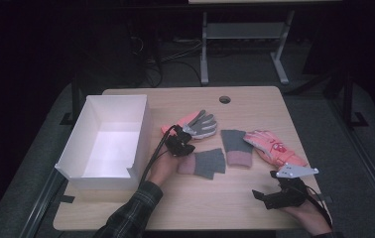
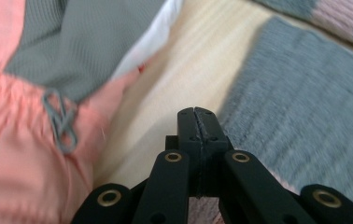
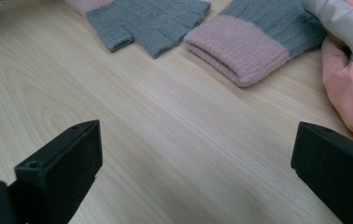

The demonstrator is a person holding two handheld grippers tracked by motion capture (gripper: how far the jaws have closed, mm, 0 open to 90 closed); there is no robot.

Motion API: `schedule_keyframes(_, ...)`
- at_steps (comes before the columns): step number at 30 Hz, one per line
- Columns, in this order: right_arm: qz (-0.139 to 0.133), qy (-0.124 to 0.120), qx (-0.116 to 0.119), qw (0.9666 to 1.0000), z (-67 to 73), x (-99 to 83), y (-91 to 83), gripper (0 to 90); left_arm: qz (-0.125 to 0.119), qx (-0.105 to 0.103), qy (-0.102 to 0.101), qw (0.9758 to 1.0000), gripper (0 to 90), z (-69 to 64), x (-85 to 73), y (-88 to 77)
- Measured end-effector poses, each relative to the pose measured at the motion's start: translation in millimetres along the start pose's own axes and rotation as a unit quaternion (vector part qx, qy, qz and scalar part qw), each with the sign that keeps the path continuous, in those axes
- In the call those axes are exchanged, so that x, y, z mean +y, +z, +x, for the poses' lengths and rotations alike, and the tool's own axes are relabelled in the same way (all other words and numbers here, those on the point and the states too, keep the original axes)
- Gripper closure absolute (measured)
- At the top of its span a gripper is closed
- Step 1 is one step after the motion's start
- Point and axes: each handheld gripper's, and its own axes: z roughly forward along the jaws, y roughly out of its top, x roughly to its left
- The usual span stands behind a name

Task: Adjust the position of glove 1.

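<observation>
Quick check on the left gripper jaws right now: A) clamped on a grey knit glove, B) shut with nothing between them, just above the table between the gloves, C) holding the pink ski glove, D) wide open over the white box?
B: in the left gripper view the left gripper has its jaws pressed together with nothing between them, over bare table between the pink ski glove and a grey knit glove.

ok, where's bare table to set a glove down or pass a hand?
Free: the near edge of the table between the two hands, and the far strip by the cable hole. Crowded: the middle, four gloves in a row from the white box rightward.
</observation>
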Motion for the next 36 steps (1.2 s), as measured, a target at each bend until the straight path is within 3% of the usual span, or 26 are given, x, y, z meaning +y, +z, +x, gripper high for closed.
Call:
schedule_keyframes(3,0.001,0.001,-0.003,1.0,-1.4,-0.5,0.1,1.9,-0.002,-0.017,-0.013,0.9998,89.9,-0.6,-8.3,-8.1)
schedule_keyframes(7,0.0,0.006,-0.005,1.0,-2.0,-0.8,-0.8,1.9,0.004,-0.023,-0.017,0.9996,89.9,-5.8,-16.0,-13.1)
schedule_keyframes(14,-0.001,0.002,-0.005,1.0,0.0,-0.6,-1.9,1.9,0.019,-0.034,-0.007,0.9992,89.9,-21.0,-33.4,-26.3)
schedule_keyframes(24,-0.002,0.003,-0.008,1.0,-0.8,-1.0,-2.6,1.9,0.02,-0.066,0.008,0.9976,89.9,-41.7,-50.6,-43.1)
schedule_keyframes(29,-0.001,0.002,-0.009,1.0,-0.5,-1.3,-2.2,1.9,0.018,-0.084,0.009,0.9962,89.9,-54.8,-59.9,-50.1)
schedule_keyframes(31,-0.001,0.004,-0.009,1.0,-1.4,-1.8,-2.4,1.9,0.023,-0.094,0.021,0.9951,89.8,-62.1,-64.5,-54.1)
schedule_keyframes(33,0.0,0.007,-0.009,0.9999,-1.4,-1.9,-2.6,1.9,0.019,-0.098,0.014,0.9949,89.9,-65.8,-66.1,-54.3)
schedule_keyframes(36,-0.001,0.006,-0.01,0.9999,-1.1,-1.4,-2.6,1.9,0.031,-0.104,0.024,0.9938,89.9,-72.6,-70.4,-55.3)
